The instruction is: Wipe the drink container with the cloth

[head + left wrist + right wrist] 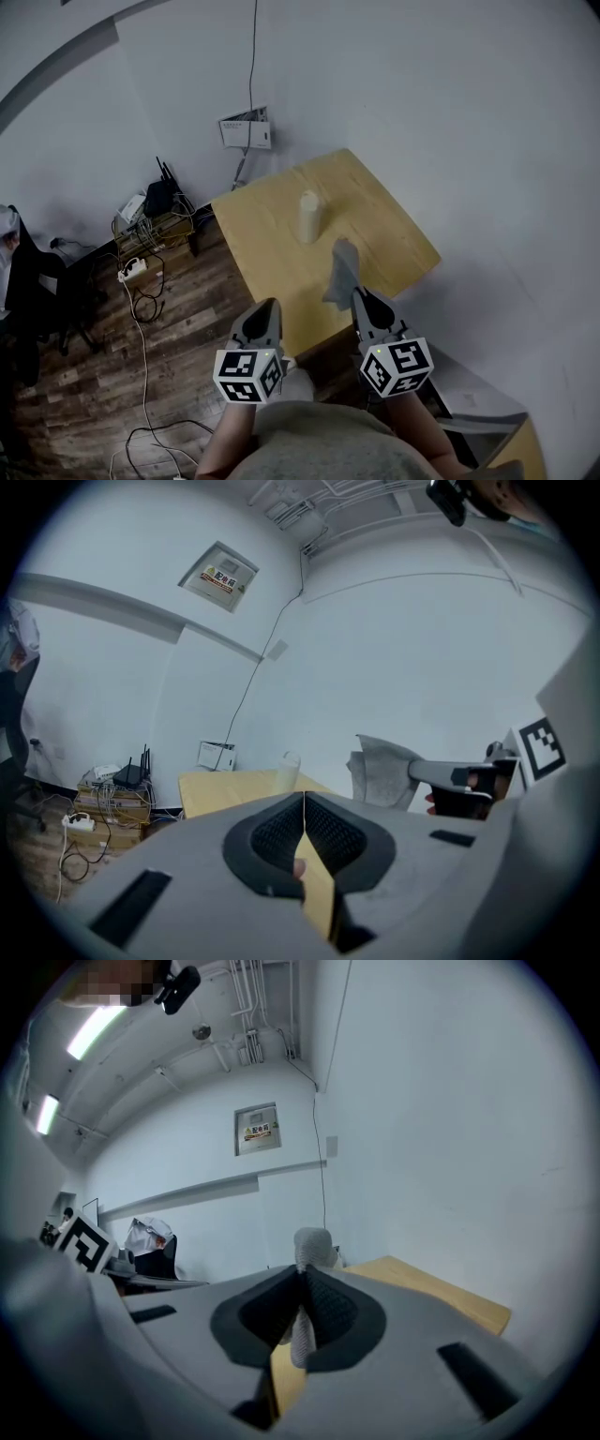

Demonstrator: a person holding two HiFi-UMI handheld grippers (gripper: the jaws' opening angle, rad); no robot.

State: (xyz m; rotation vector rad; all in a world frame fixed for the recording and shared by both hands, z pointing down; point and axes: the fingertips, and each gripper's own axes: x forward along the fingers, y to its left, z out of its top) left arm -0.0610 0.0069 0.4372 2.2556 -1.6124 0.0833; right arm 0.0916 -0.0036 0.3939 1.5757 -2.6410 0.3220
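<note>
A pale, translucent drink container [309,217] stands upright near the middle of the wooden table [272,244]; it also shows small in the left gripper view, the drink container [288,770]. My right gripper [360,298] hovers over the table's near edge, shut on a grey cloth [339,272] that sticks up from its jaws, just short of the container. In the right gripper view the cloth [307,1269] is pinched between the pads. My left gripper [262,319] hangs at the table's near-left edge, shut, with nothing in it. The cloth [382,772] is also seen from the left gripper view.
Bare wall runs behind and right of the table. A white box [246,130] hangs on the wall behind it. Routers and a tangle of cables [148,214] lie on the wood floor at the left, with a dark chair [28,281] further left.
</note>
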